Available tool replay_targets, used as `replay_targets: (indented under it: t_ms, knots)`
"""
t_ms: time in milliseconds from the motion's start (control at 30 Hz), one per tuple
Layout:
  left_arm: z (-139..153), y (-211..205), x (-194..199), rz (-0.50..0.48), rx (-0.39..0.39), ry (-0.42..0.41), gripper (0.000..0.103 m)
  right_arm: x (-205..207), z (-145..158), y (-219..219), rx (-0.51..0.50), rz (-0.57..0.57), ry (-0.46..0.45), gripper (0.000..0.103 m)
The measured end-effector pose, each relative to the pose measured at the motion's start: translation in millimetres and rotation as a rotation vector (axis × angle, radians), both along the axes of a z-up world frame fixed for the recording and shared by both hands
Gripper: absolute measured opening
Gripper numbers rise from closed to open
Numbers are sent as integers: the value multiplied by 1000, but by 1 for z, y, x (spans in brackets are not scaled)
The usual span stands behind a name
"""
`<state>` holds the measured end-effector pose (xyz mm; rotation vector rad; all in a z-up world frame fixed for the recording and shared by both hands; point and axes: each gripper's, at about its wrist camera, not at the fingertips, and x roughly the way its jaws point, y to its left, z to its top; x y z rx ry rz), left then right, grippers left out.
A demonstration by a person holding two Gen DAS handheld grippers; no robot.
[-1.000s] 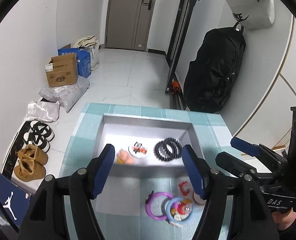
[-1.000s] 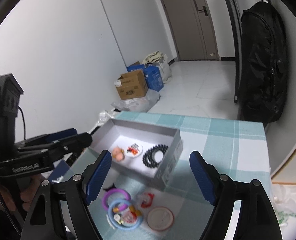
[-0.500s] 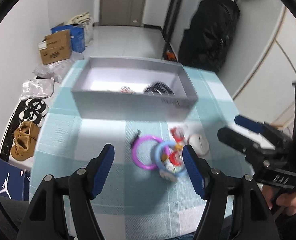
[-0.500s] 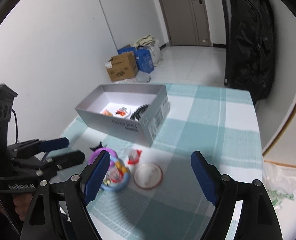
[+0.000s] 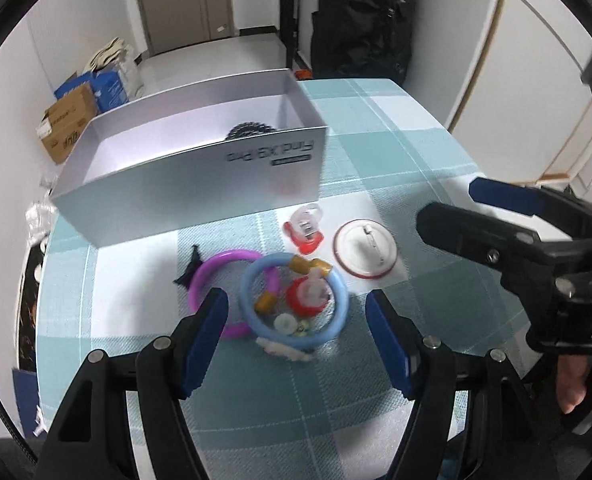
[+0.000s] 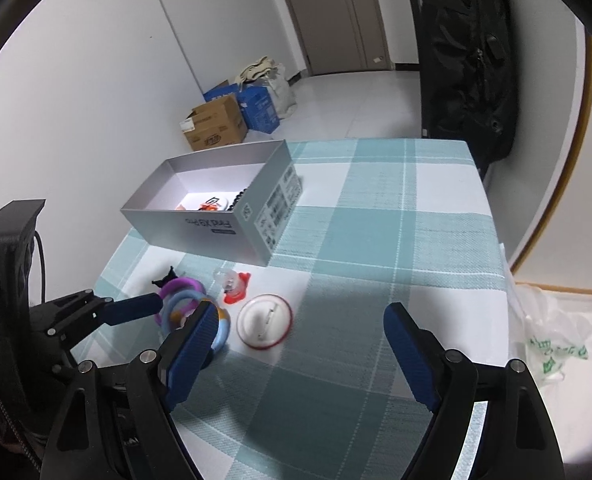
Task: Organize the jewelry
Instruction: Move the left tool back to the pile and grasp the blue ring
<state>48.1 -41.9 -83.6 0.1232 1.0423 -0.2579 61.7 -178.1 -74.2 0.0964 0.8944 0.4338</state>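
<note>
We have dropped the left gripper (image 5: 296, 330), fingers spread and empty, from the box (image 5: 200, 188) to straddle the blue bracelet (image 5: 294, 304) just in front of it, so pickup comes next; right gripper (image 6: 296, 354) fingers also apart, empty.

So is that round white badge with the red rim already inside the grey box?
No, the white badge lies on the checked tablecloth in front of the grey box, beside the blue ring.

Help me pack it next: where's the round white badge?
On the tablecloth, the badge lies right of the blue ring, before the grey box.
</note>
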Motion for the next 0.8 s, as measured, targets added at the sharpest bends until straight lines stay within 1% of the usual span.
replay_targets:
  t_ms: [100, 200, 267, 500, 533, 567, 800]
  knots:
    - [-4, -5, -2, -16, 63, -16, 67, 2, -2, -6, 7, -27, 15, 85]
    - [-9, -5, -2, -26, 88, -6, 68, 4, -3, -10, 12, -47, 26, 85]
    - [-8, -4, -3, -33, 92, -7, 67, 4, -3, -13, 21, -58, 28, 85]
    - [-9, -1, 0, -60, 55, 0, 66, 6, -2, -14, 31, -63, 32, 85]
    - [-9, -2, 1, -64, 50, 3, 64, 6, -1, -14, 31, -63, 31, 85]
    - [-9, -2, 0, -67, 40, 5, 57, 6, -1, -14, 31, -62, 31, 85]
    - [-8, -1, -1, -81, 16, 11, 57, 6, -1, -14, 33, -64, 30, 85]
